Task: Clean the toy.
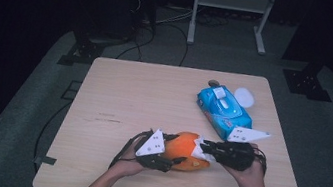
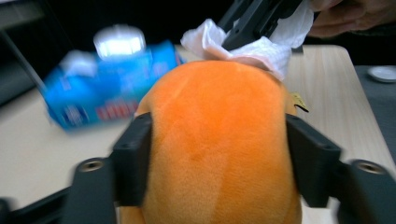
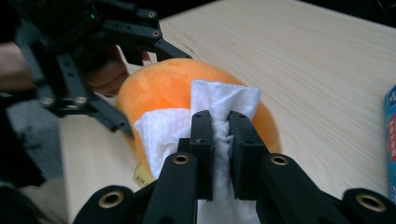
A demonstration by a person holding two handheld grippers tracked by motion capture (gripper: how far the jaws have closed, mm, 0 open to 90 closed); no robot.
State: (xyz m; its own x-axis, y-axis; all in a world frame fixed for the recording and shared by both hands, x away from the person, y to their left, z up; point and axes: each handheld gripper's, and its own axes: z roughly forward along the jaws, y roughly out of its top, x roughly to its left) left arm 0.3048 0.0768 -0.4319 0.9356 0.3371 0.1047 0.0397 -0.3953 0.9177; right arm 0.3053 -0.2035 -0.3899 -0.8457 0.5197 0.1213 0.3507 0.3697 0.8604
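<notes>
Orange plush toy (image 1: pixel 185 151) lies on the near part of the wooden bench (image 1: pixel 118 96), held between the two hands. The left tool (image 1: pixel 156 159) has a jaw on either flank of it, and in the left gripper view the black pads sit flush against the fuzzy sides, so I'd say it is clamped on the toy to steady it. The right tool (image 3: pixel 218 135) has its jaws pinched tight on a folded white wet wipe (image 3: pixel 219 105), pressed onto the toy's upper end. A blue wet-wipe pack (image 1: pixel 224 111) lies well apart, toward the far right corner. It looks like the wiping step is in hand. Next, I'd guess, the wipe needs dragging across the plush while the left tool keeps its hold so the toy cannot roll.
</notes>
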